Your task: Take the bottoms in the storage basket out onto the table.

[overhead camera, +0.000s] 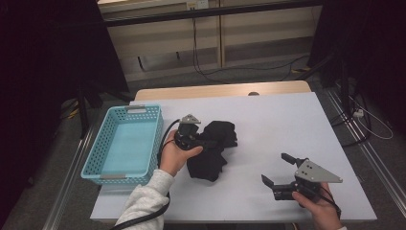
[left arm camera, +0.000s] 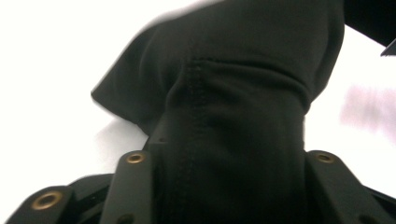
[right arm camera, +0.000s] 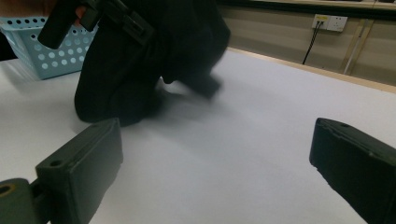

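A crumpled black cloth [overhead camera: 224,133] lies bunched on the white table [overhead camera: 287,115], just right of the basket. My left gripper [overhead camera: 206,142] reaches into its left side from the person's left hand. In the left gripper view the black cloth [left arm camera: 233,116] spans the whole gap between the two jaws and touches both, so the gripper is shut on it. My right gripper [overhead camera: 275,168] rests low near the table's front right with its jaws wide apart. Nothing is between its fingers [right arm camera: 88,158]. In the right gripper view the cloth [right arm camera: 135,74] hangs from the left gripper [right arm camera: 100,16].
A light blue perforated basket [overhead camera: 95,160] stands at the table's left side; its wall [right arm camera: 56,53] shows behind the cloth. Bare white tabletop stretches between the cloth and my right gripper. Cables and a wall socket [right arm camera: 330,22] lie beyond the far edge.
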Demonstrator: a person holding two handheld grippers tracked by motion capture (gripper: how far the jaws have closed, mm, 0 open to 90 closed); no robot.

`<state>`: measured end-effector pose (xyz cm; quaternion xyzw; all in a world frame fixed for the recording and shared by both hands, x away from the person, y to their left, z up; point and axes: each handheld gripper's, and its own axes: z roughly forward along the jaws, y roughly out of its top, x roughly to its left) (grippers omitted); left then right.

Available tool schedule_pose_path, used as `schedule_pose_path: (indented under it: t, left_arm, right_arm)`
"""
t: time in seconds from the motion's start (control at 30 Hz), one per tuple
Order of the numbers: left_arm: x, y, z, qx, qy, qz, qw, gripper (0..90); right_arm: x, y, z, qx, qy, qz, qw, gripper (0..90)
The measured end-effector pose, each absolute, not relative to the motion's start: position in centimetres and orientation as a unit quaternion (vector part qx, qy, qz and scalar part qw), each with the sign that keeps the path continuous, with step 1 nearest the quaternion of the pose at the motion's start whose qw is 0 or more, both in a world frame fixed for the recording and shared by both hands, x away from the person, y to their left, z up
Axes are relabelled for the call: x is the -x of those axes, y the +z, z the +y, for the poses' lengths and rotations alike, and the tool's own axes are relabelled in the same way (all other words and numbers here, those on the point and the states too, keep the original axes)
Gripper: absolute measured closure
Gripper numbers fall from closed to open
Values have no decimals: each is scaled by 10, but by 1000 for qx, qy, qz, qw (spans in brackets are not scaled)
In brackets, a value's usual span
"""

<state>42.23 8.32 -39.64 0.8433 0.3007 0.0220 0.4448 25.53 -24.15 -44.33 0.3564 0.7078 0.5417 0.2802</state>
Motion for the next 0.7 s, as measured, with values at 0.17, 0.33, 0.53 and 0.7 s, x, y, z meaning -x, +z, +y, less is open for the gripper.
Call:
schedule_pose_path:
  t: [0.17, 0.33, 0.53, 0.7]
  left_arm:
    - [-418, -394, 88, -838, 35, 293, 459, 305]
    - [-411, -391, 99, -832, 47, 303, 462, 213]
    - [-401, -395, 111, -834, 64, 309, 453, 196]
    - [-398, -400, 117, -833, 65, 315, 451, 191]
  right_arm:
    - [-255, -444, -240, -358, 537, 710, 281, 22]
    - [-257, -444, -241, -363, 535, 709, 282, 22]
    - [-265, -443, -237, -373, 528, 712, 275, 21]
    - [-277, -442, -225, -379, 511, 725, 264, 28]
